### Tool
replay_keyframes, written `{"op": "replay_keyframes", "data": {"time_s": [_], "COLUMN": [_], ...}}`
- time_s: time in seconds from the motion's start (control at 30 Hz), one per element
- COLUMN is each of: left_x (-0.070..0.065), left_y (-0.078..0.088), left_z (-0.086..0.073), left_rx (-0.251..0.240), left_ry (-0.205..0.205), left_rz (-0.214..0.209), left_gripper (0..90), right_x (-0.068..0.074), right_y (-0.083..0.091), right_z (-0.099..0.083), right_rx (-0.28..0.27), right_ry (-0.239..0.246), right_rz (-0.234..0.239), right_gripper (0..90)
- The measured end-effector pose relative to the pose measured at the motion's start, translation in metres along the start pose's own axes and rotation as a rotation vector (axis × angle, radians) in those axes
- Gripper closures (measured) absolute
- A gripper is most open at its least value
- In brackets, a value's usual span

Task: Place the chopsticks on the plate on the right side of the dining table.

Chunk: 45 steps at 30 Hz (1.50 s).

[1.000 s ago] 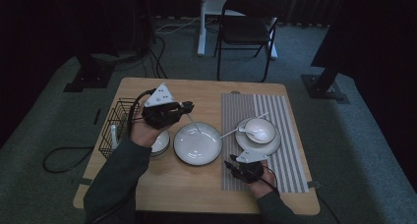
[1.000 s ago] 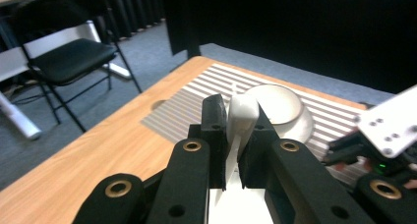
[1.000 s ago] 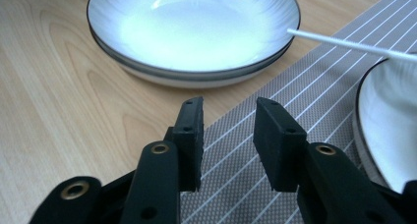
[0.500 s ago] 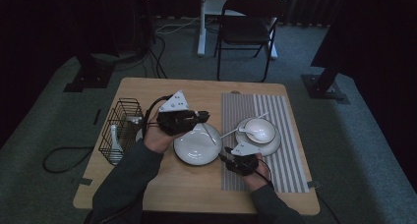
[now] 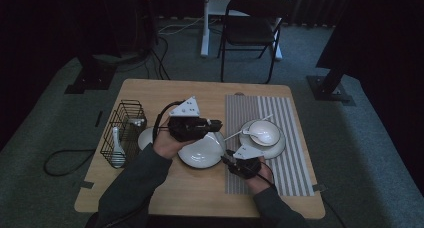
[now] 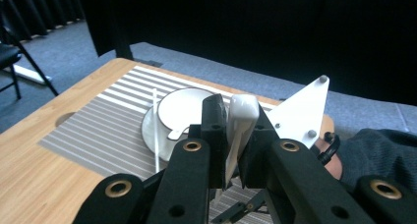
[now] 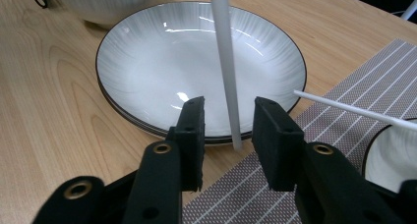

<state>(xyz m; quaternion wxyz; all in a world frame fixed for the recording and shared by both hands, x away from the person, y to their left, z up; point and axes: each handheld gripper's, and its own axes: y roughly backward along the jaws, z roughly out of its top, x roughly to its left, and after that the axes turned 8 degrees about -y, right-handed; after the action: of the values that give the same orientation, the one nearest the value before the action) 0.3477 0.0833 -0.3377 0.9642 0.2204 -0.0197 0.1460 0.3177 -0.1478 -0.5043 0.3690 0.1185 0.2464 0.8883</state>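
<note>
My left claw [image 6: 236, 111] is clamped tight on a white chopstick [image 6: 241, 123]; its thick end stands up just past my pads and the rest runs down between them. Ahead of this claw and a little to its left sits a white bowl [image 6: 184, 106] on its saucer, on the striped placemat [image 6: 98, 130], with a spoon resting in it.

My right claw [image 7: 228, 113] is low over the table, right at the near rim of the white plate [image 7: 162, 57]. A thin white rod comes down from above into the gap between its jaws, its rounded tip just over the plate's edge where the mat begins; I take it to be the lower end of the chopstick that my left claw grips, though I cannot follow the whole length. These jaws have just been closing, yet they stand apart, a sliver of space on each side of the rod, so nothing is pinched. Off to this claw's right a second chopstick [image 7: 354, 111] lies slanted across the placemat toward the saucer
</note>
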Motion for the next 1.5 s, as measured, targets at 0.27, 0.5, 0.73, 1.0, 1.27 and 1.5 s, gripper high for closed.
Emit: {"op": "replay_keyframes", "data": {"time_s": [0.27, 0.5, 0.73, 1.0, 1.27, 1.5], "left_x": [0.000, 0.000, -0.002, -0.010, -0.013, -0.012], "left_y": [-0.003, -0.004, -0.015, -0.043, -0.056, -0.060], "left_z": [-0.001, -0.012, -0.036, -0.068, -0.082, -0.085], "left_rx": [-0.012, -0.032, -0.058, -0.080, -0.110, -0.111], "left_ry": [0.003, 0.028, 0.065, 0.105, 0.112, 0.109], "left_rz": [-0.019, -0.009, -0.005, -0.011, -0.006, 0.017], "left_gripper": [83.7, 77.4, 76.3, 80.3, 82.4, 85.2], "right_x": [0.006, 0.010, 0.005, 0.005, 0.004, 0.004], "right_y": [0.001, 0.000, 0.003, 0.003, 0.004, 0.002], "right_z": [-0.002, -0.003, -0.002, -0.002, -0.002, -0.002], "right_rx": [-0.007, -0.007, -0.033, -0.042, -0.054, -0.053], "right_ry": [0.057, 0.066, 0.022, 0.011, -0.007, -0.022], "right_rz": [-0.010, -0.009, -0.001, 0.000, 0.007, 0.017], "right_gripper": [85.8, 86.9, 86.9, 86.8, 86.8, 86.8]}}
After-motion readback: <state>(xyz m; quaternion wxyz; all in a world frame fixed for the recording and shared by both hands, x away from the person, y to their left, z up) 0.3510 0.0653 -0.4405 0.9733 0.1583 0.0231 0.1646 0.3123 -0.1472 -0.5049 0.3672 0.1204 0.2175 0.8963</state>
